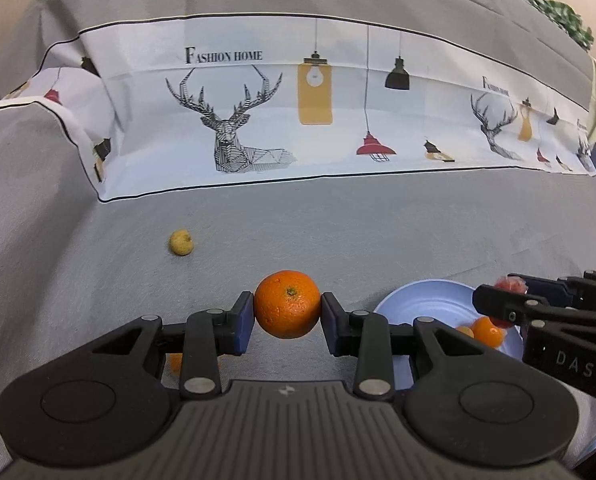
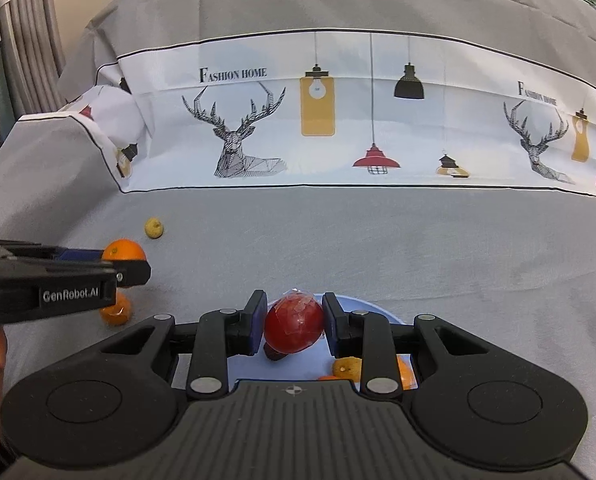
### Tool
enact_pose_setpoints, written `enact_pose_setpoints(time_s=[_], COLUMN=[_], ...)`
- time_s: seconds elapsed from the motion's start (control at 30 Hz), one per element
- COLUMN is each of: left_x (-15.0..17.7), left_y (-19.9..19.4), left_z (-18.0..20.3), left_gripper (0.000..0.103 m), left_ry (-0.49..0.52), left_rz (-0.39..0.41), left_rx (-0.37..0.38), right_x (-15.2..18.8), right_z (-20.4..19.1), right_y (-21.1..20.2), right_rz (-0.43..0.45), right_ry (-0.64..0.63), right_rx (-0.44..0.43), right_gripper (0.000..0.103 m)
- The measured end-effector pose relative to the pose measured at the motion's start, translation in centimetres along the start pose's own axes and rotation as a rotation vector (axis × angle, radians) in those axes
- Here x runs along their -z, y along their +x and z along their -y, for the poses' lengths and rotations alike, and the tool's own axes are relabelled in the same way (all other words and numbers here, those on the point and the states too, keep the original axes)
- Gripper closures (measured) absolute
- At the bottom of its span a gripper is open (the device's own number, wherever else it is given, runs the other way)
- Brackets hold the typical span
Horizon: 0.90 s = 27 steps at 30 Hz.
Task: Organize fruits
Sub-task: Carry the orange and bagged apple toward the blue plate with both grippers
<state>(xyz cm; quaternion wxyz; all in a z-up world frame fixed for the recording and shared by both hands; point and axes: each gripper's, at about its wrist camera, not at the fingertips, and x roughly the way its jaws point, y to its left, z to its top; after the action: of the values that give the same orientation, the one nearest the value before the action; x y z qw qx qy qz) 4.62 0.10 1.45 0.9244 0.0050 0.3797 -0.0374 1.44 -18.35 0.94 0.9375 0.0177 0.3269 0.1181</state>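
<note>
Two fruits are carried: left gripper (image 1: 287,312) clamps an orange (image 1: 287,304), right gripper (image 2: 293,326) clamps a red fruit (image 2: 293,326) above the blue plate (image 1: 426,304). Next, I judge: release it there, then bring the orange toward three o'clock.

The orange (image 1: 287,304) had dimpled, faintly shiny peel. The red fruit (image 2: 293,327) wore glossy, crinkled plastic film. At its 6 o'clock, the blue plate (image 2: 249,368) looked smooth. The grey cloth (image 1: 378,232) looked matt and woven.
</note>
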Motion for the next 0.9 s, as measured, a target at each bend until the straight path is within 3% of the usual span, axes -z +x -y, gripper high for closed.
enact_pose_setpoints(time_s=[0.9], left_x=[0.1], left_y=[0.7], left_z=[1.5], left_gripper=[0.064], left_ry=[0.068], left_rz=[0.007], left_rx=[0.014], right_x=[0.1], right_z=[0.3], right_y=[0.1], right_rz=[-0.007], right_ry=[-0.020], right_rx=[0.013], right_gripper=[0.072])
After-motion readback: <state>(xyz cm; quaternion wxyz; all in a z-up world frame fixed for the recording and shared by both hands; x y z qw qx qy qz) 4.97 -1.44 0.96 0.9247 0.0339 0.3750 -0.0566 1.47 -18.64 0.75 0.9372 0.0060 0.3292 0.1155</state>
